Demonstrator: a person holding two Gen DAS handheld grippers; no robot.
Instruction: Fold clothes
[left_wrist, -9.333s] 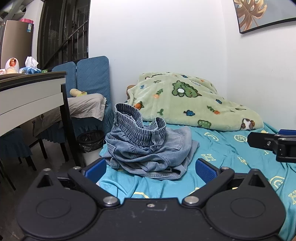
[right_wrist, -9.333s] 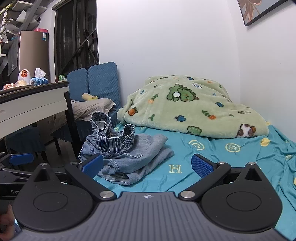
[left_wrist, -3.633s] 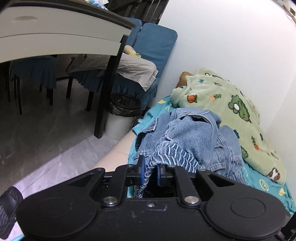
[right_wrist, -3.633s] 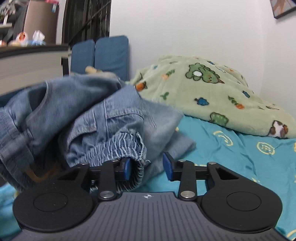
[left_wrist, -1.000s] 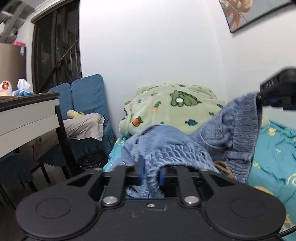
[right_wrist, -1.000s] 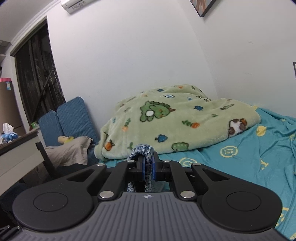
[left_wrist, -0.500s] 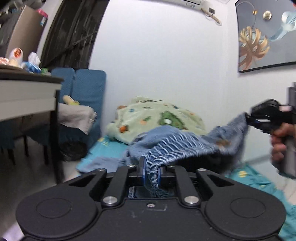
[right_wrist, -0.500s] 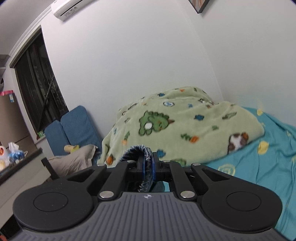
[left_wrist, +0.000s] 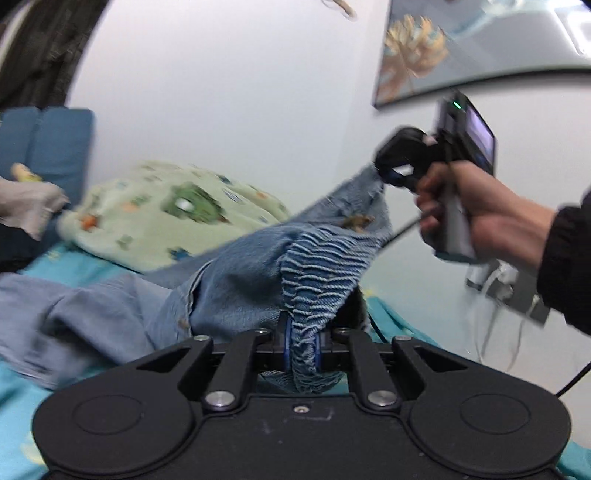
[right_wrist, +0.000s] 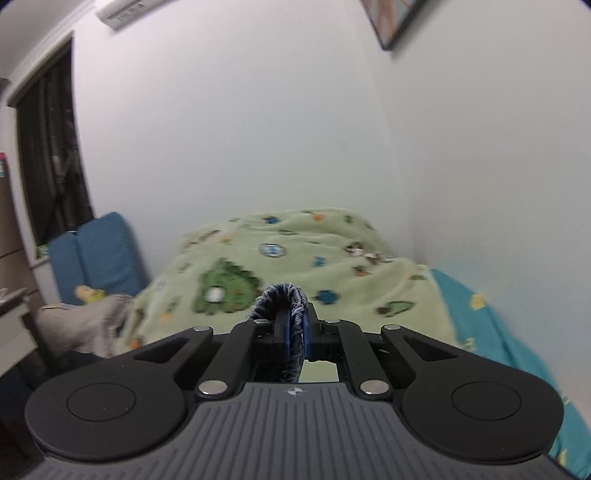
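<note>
Your left gripper (left_wrist: 302, 350) and right gripper (right_wrist: 294, 341) are both clamped on the denim shorts' (left_wrist: 236, 280) elastic waistband, stretched above the bed (left_wrist: 22, 269). Soft, floppy, probably mid-weight; frame's blurred. Keep your grips at the waistband ends.

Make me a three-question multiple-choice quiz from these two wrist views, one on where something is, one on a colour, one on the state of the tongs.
1. Where does the green cartoon blanket lie?
A. on the bed, by the wall
B. on the floor
C. over the blue chair

2. What colour is the garment being handled?
A. red
B. washed-blue denim
C. white

3. How are the left tongs and right tongs?
A. both wide open
B. only the left holds cloth
C. both shut on the garment's ribbed waistband

Answers: 1 A, the blanket is heaped on the teal sheet at the wall; 2 B, the cloth is faded blue; 3 C, cloth is pinched between each pair of blue pads.
</note>
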